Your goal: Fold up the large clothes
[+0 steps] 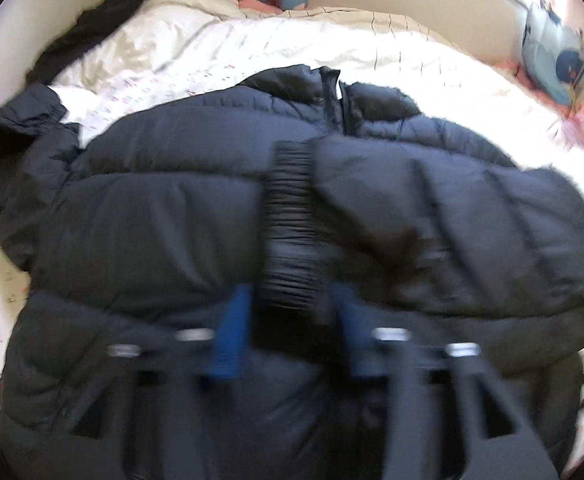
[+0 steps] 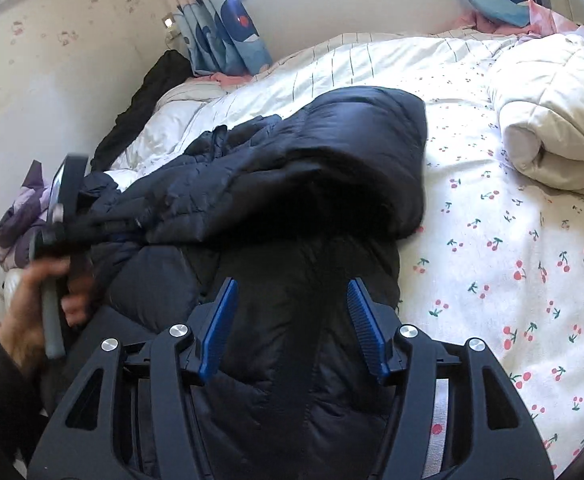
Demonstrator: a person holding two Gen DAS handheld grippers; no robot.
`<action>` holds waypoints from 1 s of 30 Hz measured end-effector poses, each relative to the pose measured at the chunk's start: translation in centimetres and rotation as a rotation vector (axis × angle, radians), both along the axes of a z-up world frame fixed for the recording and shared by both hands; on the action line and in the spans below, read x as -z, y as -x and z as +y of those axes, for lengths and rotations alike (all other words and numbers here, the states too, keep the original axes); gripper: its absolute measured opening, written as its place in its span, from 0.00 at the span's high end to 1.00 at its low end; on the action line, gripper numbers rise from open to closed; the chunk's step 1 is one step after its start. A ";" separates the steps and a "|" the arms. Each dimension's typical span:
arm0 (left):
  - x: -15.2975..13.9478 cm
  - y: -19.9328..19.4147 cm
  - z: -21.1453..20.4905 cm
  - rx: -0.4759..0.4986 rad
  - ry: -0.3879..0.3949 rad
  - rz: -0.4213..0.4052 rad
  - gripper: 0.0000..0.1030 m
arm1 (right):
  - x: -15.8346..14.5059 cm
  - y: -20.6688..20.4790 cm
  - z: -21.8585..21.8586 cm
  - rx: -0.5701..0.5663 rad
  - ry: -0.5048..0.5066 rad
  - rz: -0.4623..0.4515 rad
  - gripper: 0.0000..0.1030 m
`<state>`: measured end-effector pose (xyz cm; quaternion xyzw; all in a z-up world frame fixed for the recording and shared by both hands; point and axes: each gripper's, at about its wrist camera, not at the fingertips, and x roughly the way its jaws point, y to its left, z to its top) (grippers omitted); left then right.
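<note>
A black puffer jacket [image 1: 164, 220] lies front-up on the bed, its collar and zipper [image 1: 327, 96] at the far side. One sleeve is folded across the chest, and its ribbed cuff [image 1: 290, 216] runs down between the fingers of my left gripper [image 1: 290, 300], which look shut on it; the view is blurred. In the right wrist view the jacket [image 2: 331, 160] lies bunched, and my right gripper [image 2: 292, 292] hovers open and empty over its lower part. The left gripper [image 2: 68, 208] and the hand holding it show at the left there.
The bed has a white sheet with a cherry print [image 2: 511, 260]. A rolled cream quilt [image 2: 551, 120] lies at the right. Another dark garment [image 2: 148, 96] and purple clothes [image 2: 24, 216] lie by the wall. Blue curtains [image 2: 224, 36] hang at the back.
</note>
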<state>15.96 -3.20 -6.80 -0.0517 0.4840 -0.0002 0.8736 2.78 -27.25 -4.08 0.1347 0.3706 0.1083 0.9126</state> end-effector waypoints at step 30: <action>3.0 -5.2 6.9 -0.018 -0.313 -0.047 0.06 | 2.7 -14.2 2.5 -0.149 0.186 0.121 0.25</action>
